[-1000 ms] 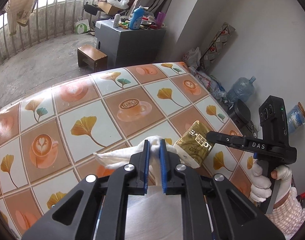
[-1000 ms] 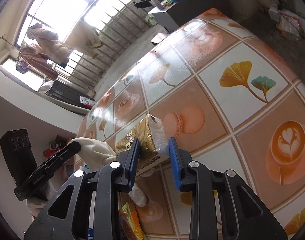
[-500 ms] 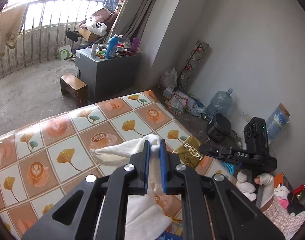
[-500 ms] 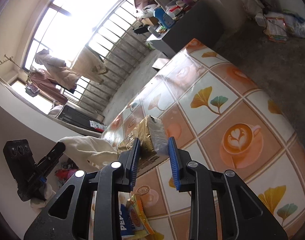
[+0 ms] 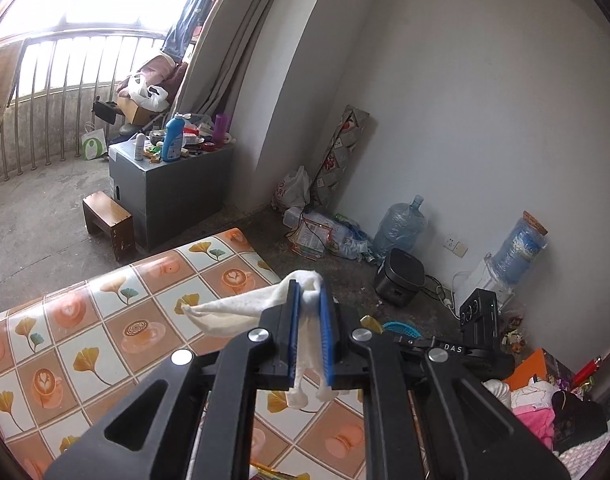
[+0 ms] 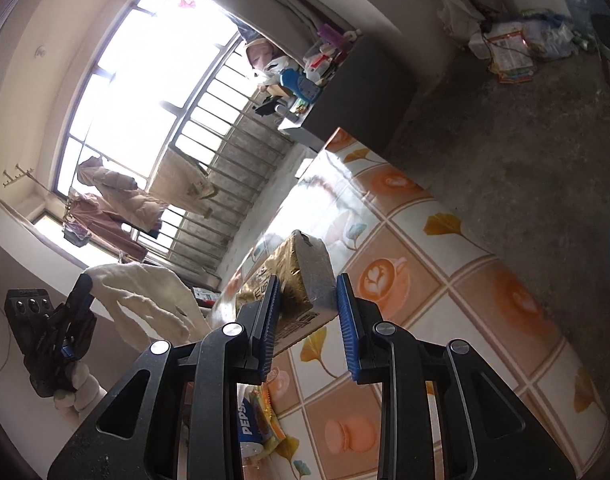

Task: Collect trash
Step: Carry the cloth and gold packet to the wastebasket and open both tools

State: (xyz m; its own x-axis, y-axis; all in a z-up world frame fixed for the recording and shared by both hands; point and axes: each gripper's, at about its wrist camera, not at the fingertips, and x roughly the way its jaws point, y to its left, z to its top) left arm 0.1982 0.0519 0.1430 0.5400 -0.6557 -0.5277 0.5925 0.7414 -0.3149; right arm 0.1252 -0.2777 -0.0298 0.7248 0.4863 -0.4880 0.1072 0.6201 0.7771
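Note:
My left gripper (image 5: pixel 309 285) is shut on a white crumpled tissue (image 5: pixel 233 312), which hangs above the tiled-pattern table (image 5: pixel 105 340). My right gripper (image 6: pixel 309 280) is shut on a gold foil packet (image 6: pixel 293 264), held in the air over the table (image 6: pixel 445 248). In the right wrist view the left gripper (image 6: pixel 83 286) is at the far left with the tissue (image 6: pixel 145 292) draped from it. The left wrist view shows the right gripper's black body low on the right; only a gold corner of the packet (image 5: pixel 369 322) peeks out there.
A Pepsi wrapper and snack wrappers (image 6: pixel 257 420) lie on the table below my right gripper. A blue basket (image 5: pixel 397 328) sits on the floor past the table edge. Further off are a grey cabinet (image 5: pixel 173 184), a wooden stool (image 5: pixel 109 220), floor litter (image 5: pixel 325 236) and a black appliance (image 5: pixel 399 282).
Both grippers have risen off the table with the tissue and the gold packet still in them. Both views have swung towards the wall and floor, and the right view has rolled.

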